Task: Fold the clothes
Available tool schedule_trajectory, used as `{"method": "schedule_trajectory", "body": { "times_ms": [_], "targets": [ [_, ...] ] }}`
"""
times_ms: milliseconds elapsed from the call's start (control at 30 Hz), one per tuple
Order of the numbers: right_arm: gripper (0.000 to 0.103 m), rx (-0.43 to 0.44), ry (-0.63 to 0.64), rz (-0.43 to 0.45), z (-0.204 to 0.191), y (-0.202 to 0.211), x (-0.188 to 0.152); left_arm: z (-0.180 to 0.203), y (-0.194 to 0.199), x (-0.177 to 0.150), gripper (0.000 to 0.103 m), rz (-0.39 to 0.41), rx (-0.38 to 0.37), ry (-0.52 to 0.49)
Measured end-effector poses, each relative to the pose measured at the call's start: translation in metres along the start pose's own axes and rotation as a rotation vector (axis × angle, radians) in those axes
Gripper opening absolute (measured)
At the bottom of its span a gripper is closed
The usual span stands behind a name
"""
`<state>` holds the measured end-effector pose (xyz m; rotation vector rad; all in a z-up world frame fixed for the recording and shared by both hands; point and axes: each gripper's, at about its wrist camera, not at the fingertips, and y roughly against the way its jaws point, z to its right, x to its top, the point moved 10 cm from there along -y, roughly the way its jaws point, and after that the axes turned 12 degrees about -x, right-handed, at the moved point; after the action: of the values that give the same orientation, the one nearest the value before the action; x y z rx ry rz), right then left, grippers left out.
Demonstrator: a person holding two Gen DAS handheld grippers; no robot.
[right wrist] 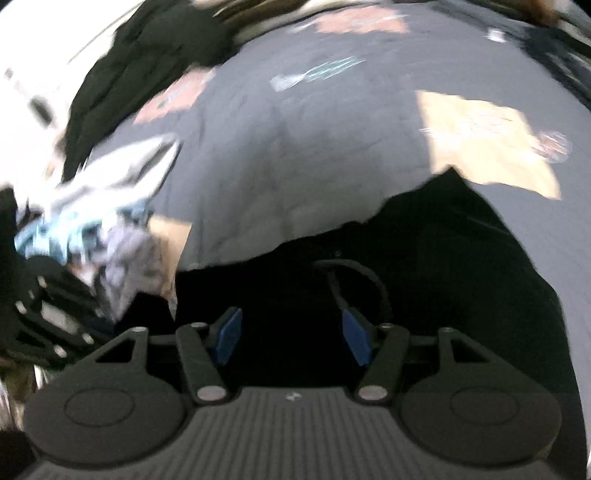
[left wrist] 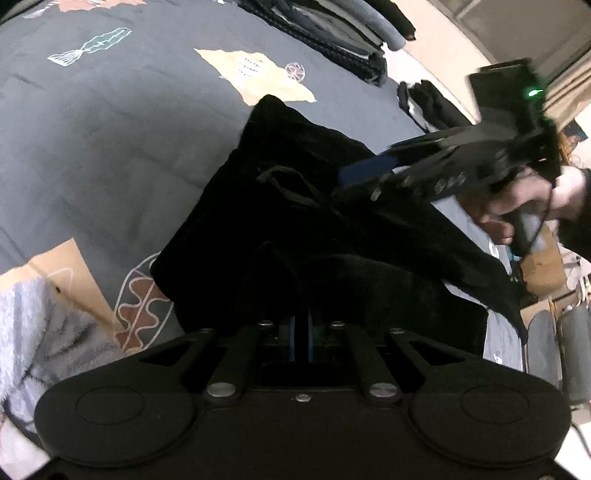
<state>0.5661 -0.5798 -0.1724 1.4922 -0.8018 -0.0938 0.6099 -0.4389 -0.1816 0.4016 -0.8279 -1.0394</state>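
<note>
Our left hand-held gripper [left wrist: 301, 325] is clenched, its blue pads pressed together on the black garment [left wrist: 295, 229], which drapes over the grey patterned bed cover [left wrist: 110, 147]. Our right hand-held gripper [right wrist: 291, 336] hangs released over the same dark cloth, pads well apart; a drawstring loop [right wrist: 354, 273] seems to lie near one pad, though blur hides contact. Folded clothes [left wrist: 332, 33] sit stacked further back.

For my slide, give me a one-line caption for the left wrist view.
Left gripper shut on a black garment over a grey patterned bedspread, with the right gripper reaching in.
</note>
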Motion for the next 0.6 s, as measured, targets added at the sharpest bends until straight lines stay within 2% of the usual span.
{"method": "schedule_trajectory", "body": {
  "times_ms": [100,267,300,333,367,433,600],
  "targets": [
    [0.06,0.037,0.115,-0.031,-0.016,-0.023,-0.004,-0.005,0.001,-0.004,0.006,0.03,-0.003,0.016],
    [0.056,0.072,0.156,-0.069,-0.026,-0.052,-0.008,-0.015,0.0,-0.011,0.007,0.064,0.007,0.048],
    [0.044,0.07,0.159,-0.066,-0.027,-0.054,-0.009,-0.018,-0.003,-0.013,0.007,0.06,0.017,0.05],
    [0.023,0.068,0.162,-0.063,-0.027,-0.056,-0.01,-0.02,-0.004,-0.014,0.007,0.062,0.021,0.058],
    [0.018,0.066,0.164,-0.06,-0.028,-0.058,-0.011,-0.022,-0.006,-0.014,0.007,0.065,0.023,0.066],
    [0.01,0.062,0.17,-0.055,-0.03,-0.062,-0.013,-0.025,-0.008,-0.013,0.007,0.072,0.027,0.085],
    [0.006,0.044,0.067,0.056,-0.013,-0.033,0.011,-0.033,-0.005,-0.007,0.007,0.097,0.058,0.108]
  ]
}}
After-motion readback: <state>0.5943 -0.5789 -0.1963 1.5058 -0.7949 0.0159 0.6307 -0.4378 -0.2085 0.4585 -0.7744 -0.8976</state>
